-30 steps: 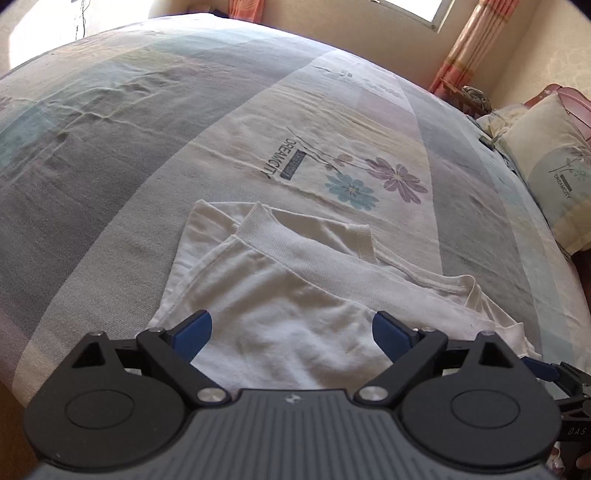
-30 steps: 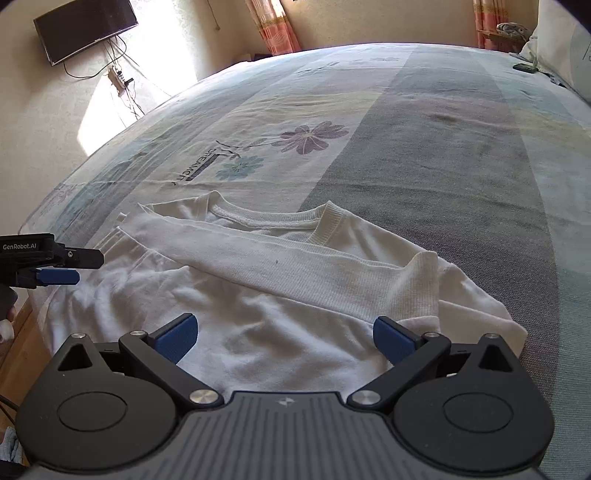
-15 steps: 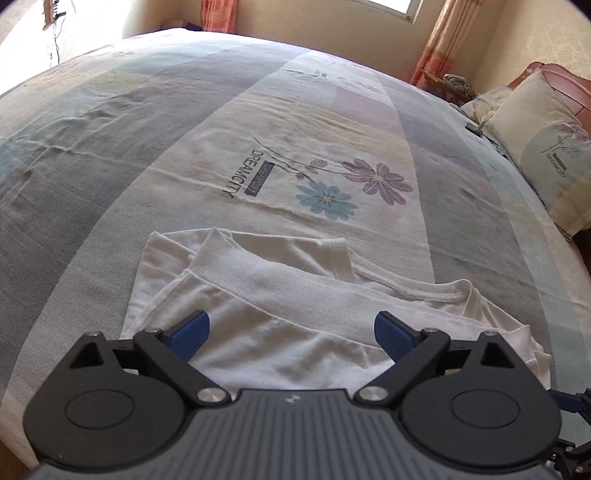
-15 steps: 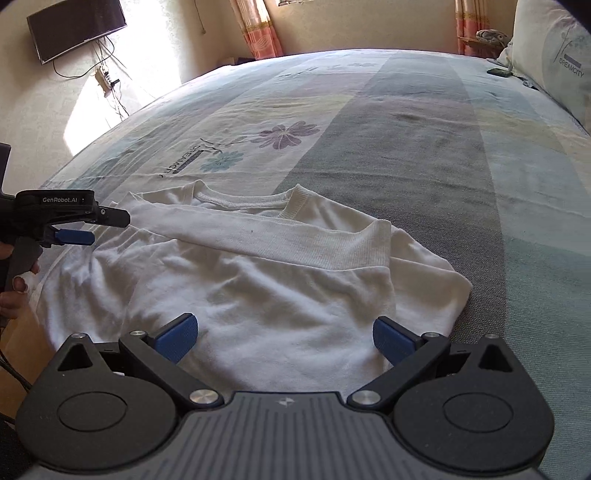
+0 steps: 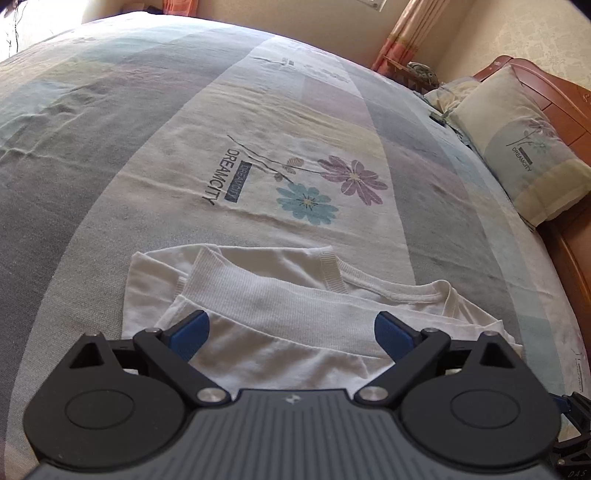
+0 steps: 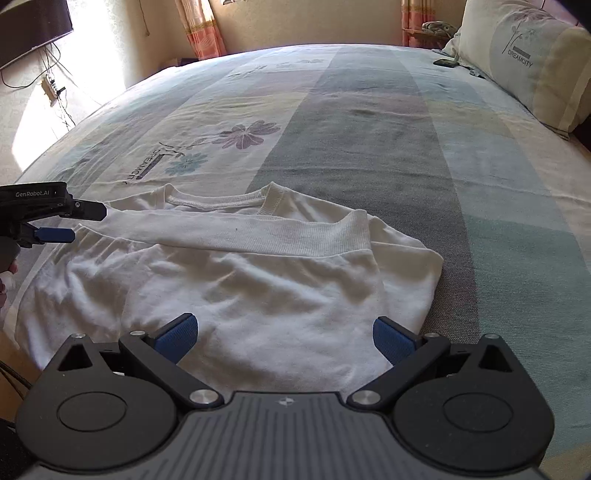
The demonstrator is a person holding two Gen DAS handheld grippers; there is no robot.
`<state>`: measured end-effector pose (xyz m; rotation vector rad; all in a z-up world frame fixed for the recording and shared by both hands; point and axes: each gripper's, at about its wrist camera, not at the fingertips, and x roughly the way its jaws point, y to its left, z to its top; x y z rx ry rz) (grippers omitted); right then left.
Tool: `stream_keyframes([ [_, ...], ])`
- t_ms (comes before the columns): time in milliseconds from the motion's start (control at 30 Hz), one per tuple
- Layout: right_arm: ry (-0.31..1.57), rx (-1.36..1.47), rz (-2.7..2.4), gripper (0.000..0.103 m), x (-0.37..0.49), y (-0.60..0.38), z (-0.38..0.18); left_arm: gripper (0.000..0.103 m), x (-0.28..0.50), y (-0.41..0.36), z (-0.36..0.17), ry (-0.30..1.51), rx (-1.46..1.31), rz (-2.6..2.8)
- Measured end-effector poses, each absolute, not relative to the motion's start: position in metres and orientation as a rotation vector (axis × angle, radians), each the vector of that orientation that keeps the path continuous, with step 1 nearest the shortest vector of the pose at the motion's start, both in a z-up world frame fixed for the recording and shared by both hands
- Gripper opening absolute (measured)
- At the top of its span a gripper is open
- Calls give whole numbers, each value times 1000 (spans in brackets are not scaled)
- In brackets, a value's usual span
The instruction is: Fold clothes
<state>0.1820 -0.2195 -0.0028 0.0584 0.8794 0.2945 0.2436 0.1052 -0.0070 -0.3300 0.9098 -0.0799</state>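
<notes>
- The left tongs (image 5: 291, 330) hover low over the near part of the white sweatshirt (image 5: 295, 317), blue pads spread wide with nothing between them: released.
- In the right wrist view the left tongs (image 6: 70, 221) come in from the left edge, level with the bed (image 6: 369, 129), their tips just over the garment's left side; a bit of a hand (image 6: 7, 273) shows below them at the frame edge.
- The right tongs (image 6: 282, 334) are likewise spread wide and empty, held low above the sweatshirt's near right part, pointing across the bed toward the far wall.
- The sweatshirt lies folded on the near part of the bed, its ribbed hem band (image 6: 295, 236) drawn up and lying across the body just short of the neckline (image 6: 218, 201).
- The fabric below the band is rumpled with soft creases; the right side ends in a rounded folded edge (image 6: 432, 273).
- The garment's left side runs close to the bed's near left edge, where the floor (image 6: 11, 354) shows.
- Beyond the collar the bedspread lies broad and open, with a flower print (image 5: 328, 188) just past the garment.
- A pillow (image 6: 524, 62) sits well apart by the wooden headboard (image 5: 554, 96), and curtains (image 6: 199, 29) hang on the far wall.
</notes>
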Motion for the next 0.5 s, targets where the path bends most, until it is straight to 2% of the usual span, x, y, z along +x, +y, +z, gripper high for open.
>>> stream_keyframes([
  [200,859,64,415,103,187,-137,7,96,236,130,-4,944,-216,-183],
  [433,832,-36,518,103,198,-56,-3,96,213,172,-8,909,-307,-198],
  [500,902,-31,506,103,207,-46,-23,96,207,179,-9,904,-330,-213],
])
